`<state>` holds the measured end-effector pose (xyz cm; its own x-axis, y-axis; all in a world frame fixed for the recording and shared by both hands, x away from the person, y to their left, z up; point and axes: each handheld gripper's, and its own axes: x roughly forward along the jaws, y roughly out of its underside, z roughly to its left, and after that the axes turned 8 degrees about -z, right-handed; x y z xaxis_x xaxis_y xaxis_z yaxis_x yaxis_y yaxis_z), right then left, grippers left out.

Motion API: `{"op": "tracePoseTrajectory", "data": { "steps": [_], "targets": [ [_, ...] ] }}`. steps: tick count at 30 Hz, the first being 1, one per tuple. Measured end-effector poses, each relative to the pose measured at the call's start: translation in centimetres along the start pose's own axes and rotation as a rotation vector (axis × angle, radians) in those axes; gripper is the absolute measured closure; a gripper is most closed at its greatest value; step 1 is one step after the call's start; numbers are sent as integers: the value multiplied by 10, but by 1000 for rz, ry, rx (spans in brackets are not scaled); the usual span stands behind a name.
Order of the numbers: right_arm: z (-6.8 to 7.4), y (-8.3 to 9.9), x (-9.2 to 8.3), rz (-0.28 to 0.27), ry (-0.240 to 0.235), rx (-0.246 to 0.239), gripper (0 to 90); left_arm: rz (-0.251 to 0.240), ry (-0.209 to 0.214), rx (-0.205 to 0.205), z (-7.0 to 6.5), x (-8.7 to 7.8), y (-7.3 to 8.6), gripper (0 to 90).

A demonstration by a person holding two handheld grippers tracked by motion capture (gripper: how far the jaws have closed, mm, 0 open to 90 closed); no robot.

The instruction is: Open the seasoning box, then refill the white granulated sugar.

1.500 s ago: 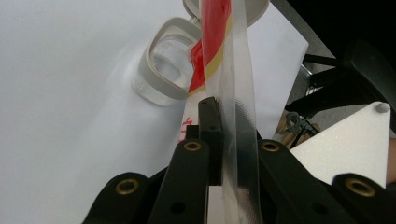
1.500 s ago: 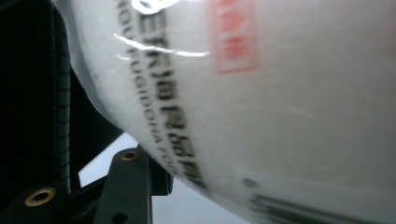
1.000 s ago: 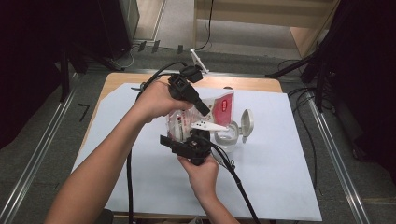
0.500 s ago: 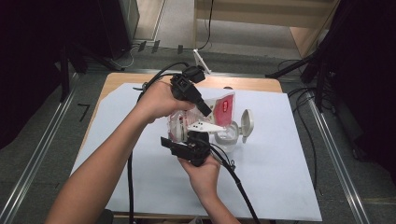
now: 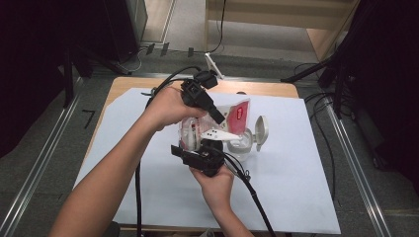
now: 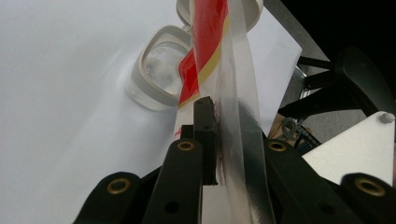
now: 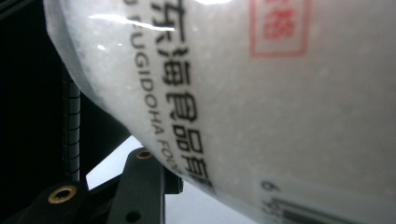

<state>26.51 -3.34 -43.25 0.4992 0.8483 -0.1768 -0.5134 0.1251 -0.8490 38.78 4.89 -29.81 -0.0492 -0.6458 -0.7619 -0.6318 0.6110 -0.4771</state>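
Note:
A clear bag of white grains with a red top (image 5: 238, 114) hangs tilted above a clear container (image 5: 242, 144) whose white flip lid (image 5: 260, 131) stands open. My left gripper (image 5: 216, 117) is shut on the bag's flat upper edge; in the left gripper view its jaws (image 6: 212, 116) pinch the clear and red film (image 6: 219, 51) above the container (image 6: 163, 70). My right gripper (image 5: 200, 148) grips the bag's full lower part from below. In the right gripper view the printed bag (image 7: 261, 93) bulges against one black finger (image 7: 71, 121); the other finger is hidden behind the bag.
A white sheet (image 5: 306, 187) covers the wooden table (image 5: 128, 84). Black cables (image 5: 252, 192) trail from both grippers toward the near edge. A small white object (image 5: 213, 64) sits beyond the table's far edge. Metal rails (image 5: 44, 163) run along the floor on both sides.

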Motion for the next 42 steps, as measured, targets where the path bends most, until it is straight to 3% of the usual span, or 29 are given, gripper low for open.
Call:
{"op": "tracePoseTrajectory", "data": {
  "steps": [20, 42],
  "targets": [
    [-2, -3, 0, 11, -13, -11, 618, -12, -17, -31, 0, 0, -1, 844],
    [-1, -5, -1, 6, -31, 6, 621, -15, -17, -24, -1, -2, -2, 826]
  ]
}}
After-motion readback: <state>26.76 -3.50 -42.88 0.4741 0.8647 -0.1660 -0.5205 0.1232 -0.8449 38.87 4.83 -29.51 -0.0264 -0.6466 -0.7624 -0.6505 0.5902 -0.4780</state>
